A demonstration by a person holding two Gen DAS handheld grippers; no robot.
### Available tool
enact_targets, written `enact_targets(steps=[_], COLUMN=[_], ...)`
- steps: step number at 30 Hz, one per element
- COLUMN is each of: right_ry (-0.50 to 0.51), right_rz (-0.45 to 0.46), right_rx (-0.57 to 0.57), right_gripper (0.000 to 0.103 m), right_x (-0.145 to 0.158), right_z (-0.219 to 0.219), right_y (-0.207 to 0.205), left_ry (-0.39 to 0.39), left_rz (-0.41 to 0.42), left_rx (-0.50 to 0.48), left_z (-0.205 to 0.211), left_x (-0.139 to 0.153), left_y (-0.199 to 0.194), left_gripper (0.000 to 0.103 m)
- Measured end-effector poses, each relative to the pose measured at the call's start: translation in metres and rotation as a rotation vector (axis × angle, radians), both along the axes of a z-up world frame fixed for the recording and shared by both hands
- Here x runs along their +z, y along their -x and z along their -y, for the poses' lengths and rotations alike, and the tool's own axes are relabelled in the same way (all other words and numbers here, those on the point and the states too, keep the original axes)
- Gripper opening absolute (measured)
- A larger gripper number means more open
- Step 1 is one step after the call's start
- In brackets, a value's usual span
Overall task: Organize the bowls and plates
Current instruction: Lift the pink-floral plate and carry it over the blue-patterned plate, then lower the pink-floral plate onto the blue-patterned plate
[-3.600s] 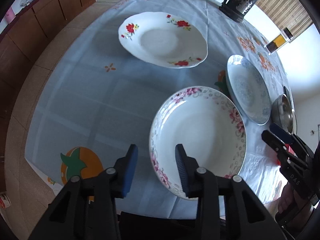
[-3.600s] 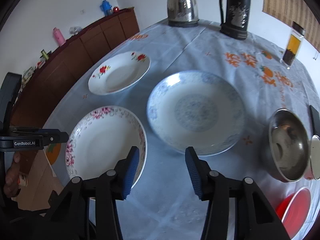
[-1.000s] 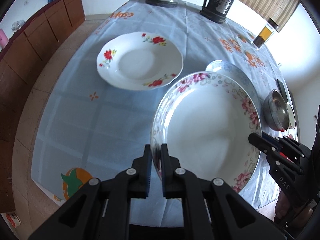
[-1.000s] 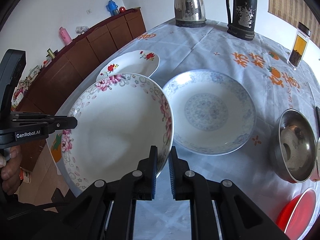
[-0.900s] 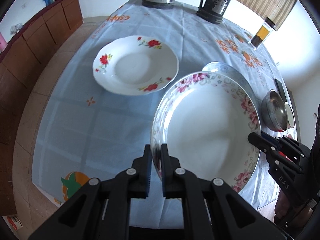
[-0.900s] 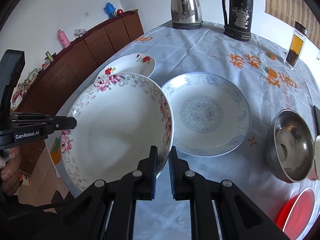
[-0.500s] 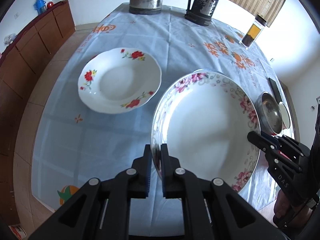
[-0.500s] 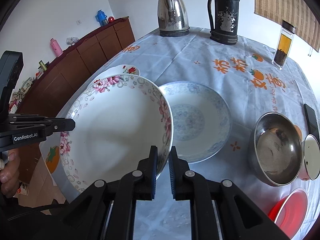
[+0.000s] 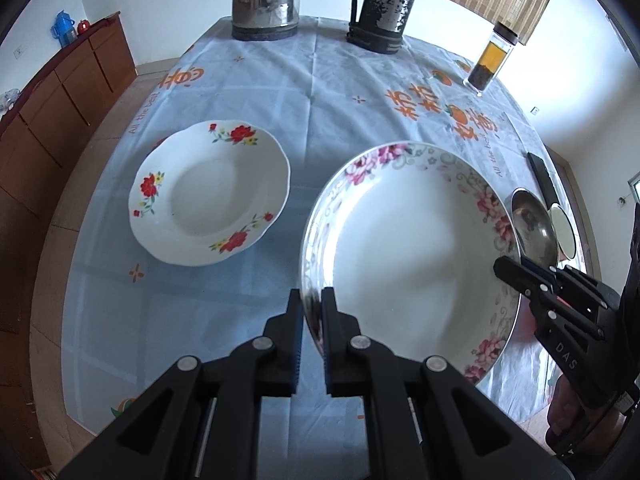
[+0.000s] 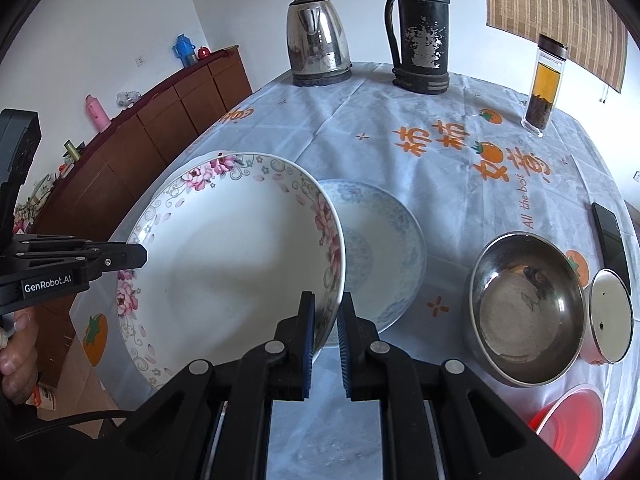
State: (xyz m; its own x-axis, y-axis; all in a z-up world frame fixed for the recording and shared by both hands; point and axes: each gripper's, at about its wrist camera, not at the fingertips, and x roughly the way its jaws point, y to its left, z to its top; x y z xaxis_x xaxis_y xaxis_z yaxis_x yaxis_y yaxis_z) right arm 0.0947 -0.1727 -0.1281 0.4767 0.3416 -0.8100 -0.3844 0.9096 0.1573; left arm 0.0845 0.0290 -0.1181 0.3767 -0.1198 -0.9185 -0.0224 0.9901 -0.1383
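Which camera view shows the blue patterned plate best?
The right wrist view: the blue patterned plate lies on the table behind the lifted pink-flowered plate, its right half visible. In the left wrist view the pink-flowered plate hides it completely.

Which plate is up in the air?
The pink-flower plate. Both grippers, left and right, pinch its rim. The red-flower plate and blue plate lie on the table.

The pink-flowered plate [image 10: 224,264] hides the left part of the blue-patterned plate [image 10: 384,248]. The red lid [image 10: 576,420] runs off the right wrist picture's edge. In the left wrist view the steel bowl [image 9: 534,226] is partly covered by the plate's rim.
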Motion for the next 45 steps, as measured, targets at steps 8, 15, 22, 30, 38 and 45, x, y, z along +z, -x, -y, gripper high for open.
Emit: enact_targets(steps=[8,15,22,30,38,45], right_ry=[-0.004,-0.002,0.005,0.006,0.009,0.014], right_rz=[-0.002,-0.012,-0.023,-0.024,-0.029,-0.033], right_rx=[-0.028,-0.05,-0.066,-0.085,-0.094,-0.097], right_gripper=[0.012,0.012,0.012,0.012,0.012,0.012], right_x=[0.0,-0.004,-0.01,-0.011,-0.015,-0.017], right_z=[0.009,0.016,0.021,0.026,0.029,0.03], right_y=[-0.012,-0.023,-0.03,-0.038,-0.042,-0.044], left_ry=[-0.007,-0.005,-0.016,-0.024,-0.03,-0.042], left_rz=[0.004,-0.006,-0.011,-0.008,-0.015,-0.015], left_rx=[-0.02,-0.037,-0.05,-0.061,-0.072,-0.081], left_z=[0.009,0.017,0.024,0.029,0.033,0.036], left_x=[0.001,-0.004,-0.008,-0.009,-0.012,-0.017], left_y=[-0.012,-0.022,-0.032,-0.042,-0.046,-0.051], left_gripper=[0.005,0.005,0.005,0.005,0.005,0.006])
